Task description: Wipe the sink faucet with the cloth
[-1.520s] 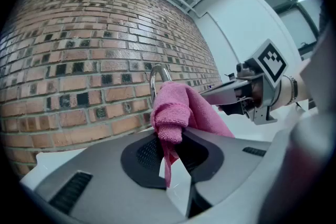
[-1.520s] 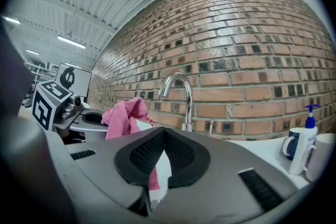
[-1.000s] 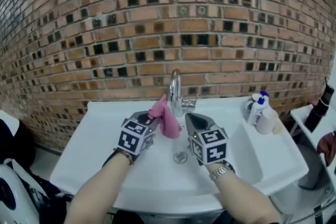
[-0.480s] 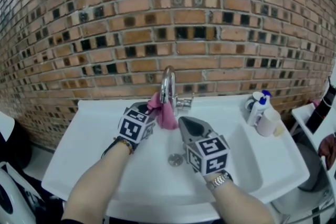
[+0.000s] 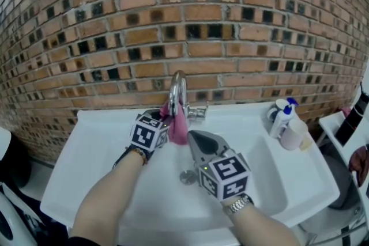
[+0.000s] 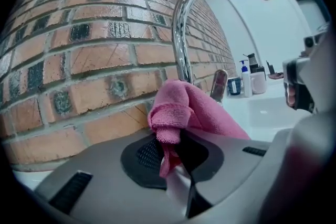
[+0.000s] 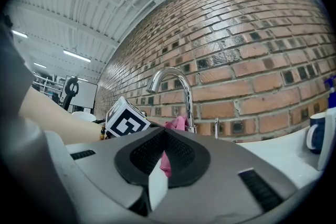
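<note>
The chrome faucet (image 5: 176, 88) curves up from the back rim of the white sink (image 5: 86, 181). A pink cloth (image 5: 178, 126) is bunched against the lower part of its neck, and my left gripper (image 5: 165, 120) is shut on that cloth. In the left gripper view the cloth (image 6: 195, 110) is pinched in the left gripper (image 6: 175, 173), with the faucet (image 6: 181, 39) just behind it. My right gripper (image 5: 192, 137) hovers over the basin to the right of the cloth, shut and holding nothing. The right gripper view looks past the right gripper (image 7: 159, 166) to the faucet (image 7: 185, 93) and cloth (image 7: 176, 124).
A short lever handle (image 5: 200, 112) sticks out to the faucet's right. A blue-capped pump bottle (image 5: 282, 114) and a white cup (image 5: 297, 134) stand on the sink's right rim. The drain (image 5: 187, 177) lies below the grippers. A brick wall (image 5: 184, 20) rises directly behind.
My left gripper has carried the cloth from the faucet's left front in against its neck and a little lower. The right gripper has kept its place over the basin.
</note>
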The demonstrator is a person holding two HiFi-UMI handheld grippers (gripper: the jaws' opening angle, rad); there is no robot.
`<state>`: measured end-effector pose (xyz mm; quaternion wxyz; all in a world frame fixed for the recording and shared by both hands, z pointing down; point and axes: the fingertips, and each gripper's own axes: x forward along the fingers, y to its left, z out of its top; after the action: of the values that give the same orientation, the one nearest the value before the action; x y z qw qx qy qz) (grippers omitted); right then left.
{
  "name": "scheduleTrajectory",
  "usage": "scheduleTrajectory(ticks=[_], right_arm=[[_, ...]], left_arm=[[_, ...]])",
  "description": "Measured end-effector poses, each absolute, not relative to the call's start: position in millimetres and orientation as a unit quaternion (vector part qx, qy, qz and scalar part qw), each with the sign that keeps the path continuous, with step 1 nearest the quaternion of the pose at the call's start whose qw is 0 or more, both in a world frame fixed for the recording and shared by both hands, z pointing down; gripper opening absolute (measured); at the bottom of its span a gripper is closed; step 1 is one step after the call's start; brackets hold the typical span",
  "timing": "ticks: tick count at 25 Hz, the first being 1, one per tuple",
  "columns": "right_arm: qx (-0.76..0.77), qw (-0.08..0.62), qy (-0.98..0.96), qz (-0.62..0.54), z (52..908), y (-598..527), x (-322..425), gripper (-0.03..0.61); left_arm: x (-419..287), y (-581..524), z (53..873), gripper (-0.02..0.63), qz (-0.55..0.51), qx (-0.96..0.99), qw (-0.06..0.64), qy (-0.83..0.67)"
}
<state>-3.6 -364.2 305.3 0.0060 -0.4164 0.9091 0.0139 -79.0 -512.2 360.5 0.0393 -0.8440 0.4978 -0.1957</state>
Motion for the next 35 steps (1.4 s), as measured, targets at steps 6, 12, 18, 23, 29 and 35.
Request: scheduleTrajectory(ticks=[6, 12, 18, 23, 29, 35], right_arm=[[-0.416, 0.005, 0.909, 0.010, 306.0, -364.9, -3.7, 0.011], [-0.415, 0.008, 0.910, 0.009, 305.8, -365.1, -4.6, 0.011], [-0.413, 0.007, 0.911, 0.009, 306.5, -365.2, -5.9, 0.011], [-0.413, 0.008, 0.910, 0.008, 305.5, -365.3, -5.7, 0.011], [-0.412, 0.009, 0.911, 0.009, 305.8, -365.0, -5.9, 0.011], [-0.412, 0.010, 0.911, 0.009, 305.2, -365.2, -6.4, 0.011]], left_arm=[[-75.2, -520.5, 363.9, 0.051, -0.196, -0.847, 0.035, 0.493], [-72.4, -527.6, 360.0, 0.049, -0.188, -0.850, 0.036, 0.491], [-70.4, -527.9, 355.0, 0.048, -0.180, -0.854, 0.045, 0.487], [-70.8, -528.1, 345.4, 0.048, -0.167, -0.856, 0.048, 0.486], [-70.7, -529.8, 333.4, 0.046, -0.157, -0.857, 0.058, 0.487], [-65.6, -528.0, 310.9, 0.048, -0.136, -0.863, 0.079, 0.481]])
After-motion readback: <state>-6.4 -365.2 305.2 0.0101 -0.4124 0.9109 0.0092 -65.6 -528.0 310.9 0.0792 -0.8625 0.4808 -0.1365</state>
